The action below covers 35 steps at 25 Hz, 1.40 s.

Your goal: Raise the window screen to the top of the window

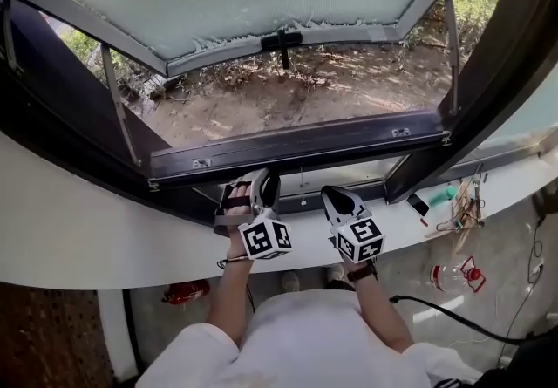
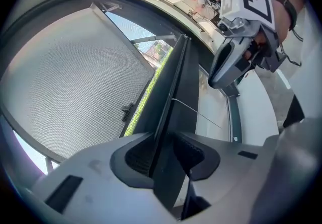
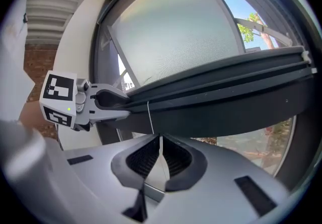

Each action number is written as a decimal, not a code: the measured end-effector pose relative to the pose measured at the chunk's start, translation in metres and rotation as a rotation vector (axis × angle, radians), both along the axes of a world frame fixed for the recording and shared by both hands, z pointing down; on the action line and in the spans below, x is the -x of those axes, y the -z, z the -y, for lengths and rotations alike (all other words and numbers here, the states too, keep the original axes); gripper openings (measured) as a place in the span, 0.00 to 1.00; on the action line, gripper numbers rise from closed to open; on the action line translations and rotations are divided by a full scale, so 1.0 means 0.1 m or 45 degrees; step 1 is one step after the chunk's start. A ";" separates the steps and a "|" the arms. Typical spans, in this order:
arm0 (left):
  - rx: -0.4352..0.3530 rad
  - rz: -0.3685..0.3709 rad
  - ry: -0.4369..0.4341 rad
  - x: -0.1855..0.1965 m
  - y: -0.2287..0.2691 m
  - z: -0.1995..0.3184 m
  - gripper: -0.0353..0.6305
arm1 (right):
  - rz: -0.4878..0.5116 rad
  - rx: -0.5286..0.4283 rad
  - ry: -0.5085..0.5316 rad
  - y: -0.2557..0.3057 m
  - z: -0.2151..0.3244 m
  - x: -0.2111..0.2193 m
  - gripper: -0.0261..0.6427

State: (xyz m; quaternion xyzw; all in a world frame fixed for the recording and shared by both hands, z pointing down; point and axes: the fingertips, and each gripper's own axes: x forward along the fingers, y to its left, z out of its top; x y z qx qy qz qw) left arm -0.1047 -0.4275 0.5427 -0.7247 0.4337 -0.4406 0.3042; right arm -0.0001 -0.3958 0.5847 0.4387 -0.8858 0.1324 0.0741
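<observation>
The screen's dark bottom rail [image 1: 296,144] lies low, lengthwise along the window sill [image 1: 78,229], so it likely must go straight up. The left hand-held gripper [image 2: 165,153] clamps it, jaws wide. The right hand-held gripper [image 3: 160,151], nearly closed by a thin cord [image 3: 149,117], sits just below.

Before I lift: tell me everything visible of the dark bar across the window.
The dark bar is a long, straight, black rail, metal by its look, with a small fitting near each end, lying low across the open window. The left tool clamps its edge; a thin white cord runs from it into the right tool.
</observation>
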 end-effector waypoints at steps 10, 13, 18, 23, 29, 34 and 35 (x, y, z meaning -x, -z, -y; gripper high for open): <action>-0.010 -0.006 -0.008 -0.01 -0.01 0.00 0.23 | -0.117 0.013 0.101 -0.38 0.30 0.45 0.16; -0.009 -0.017 -0.010 -0.01 -0.01 0.00 0.22 | -0.094 0.007 0.085 -0.43 0.38 0.50 0.16; -0.012 -0.030 -0.008 0.00 -0.01 -0.01 0.22 | -0.088 -0.026 0.096 -0.43 0.43 0.52 0.16; -0.014 -0.034 -0.011 0.00 0.00 -0.02 0.22 | -0.077 -0.006 0.128 -0.48 0.41 0.56 0.16; -0.016 -0.054 -0.017 0.01 0.01 0.00 0.22 | -0.082 0.011 0.163 -0.50 0.36 0.67 0.04; -0.019 -0.072 -0.014 0.01 0.00 -0.02 0.22 | -0.147 0.082 0.149 -0.74 0.24 0.59 0.04; -0.020 -0.076 -0.013 0.01 0.00 -0.01 0.22 | -0.155 0.097 0.144 -0.79 0.22 0.56 0.04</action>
